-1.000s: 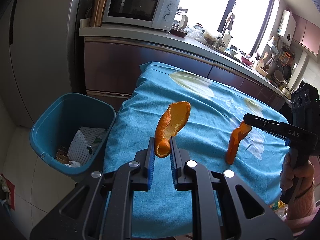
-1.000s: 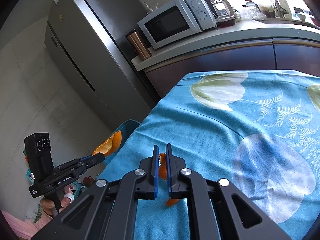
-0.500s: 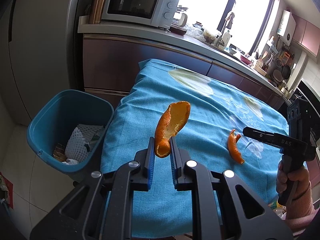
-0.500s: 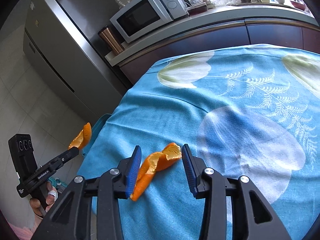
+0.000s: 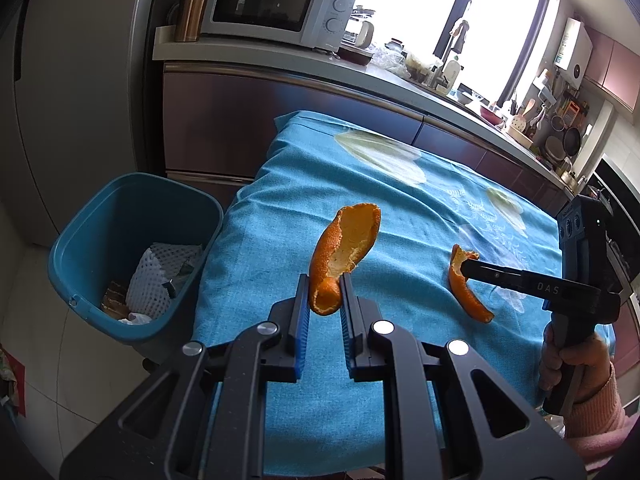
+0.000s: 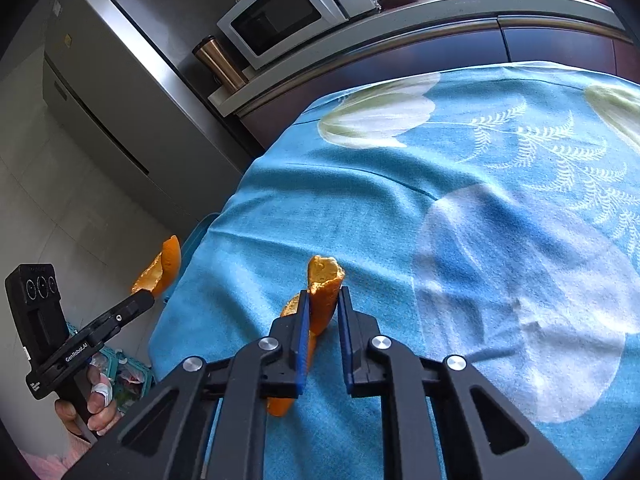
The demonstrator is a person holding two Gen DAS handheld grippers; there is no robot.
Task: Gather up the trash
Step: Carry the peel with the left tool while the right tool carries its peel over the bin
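My left gripper (image 5: 325, 294) is shut on a wide curled orange peel (image 5: 346, 244) and holds it above the near-left part of the blue tablecloth (image 5: 400, 208). My right gripper (image 6: 323, 306) is closed on a narrow orange peel strip (image 6: 322, 292) that rests on the cloth; the strip also shows in the left wrist view (image 5: 464, 288), pinched near its top. The blue trash bin (image 5: 132, 252) stands on the floor left of the table, with white foam netting and scraps inside. The left gripper and its peel (image 6: 162, 268) show at the left in the right wrist view.
A counter (image 5: 280, 60) with a microwave (image 5: 276, 10) and a copper tumbler (image 5: 194, 4) runs behind the table. A grey fridge (image 6: 120, 112) stands to the left. The tablecloth (image 6: 480, 200) has a pale flower print.
The right gripper dropped the strip on the cloth, opened, and has now closed on it again. The left gripper has kept its peel, hardly moving.
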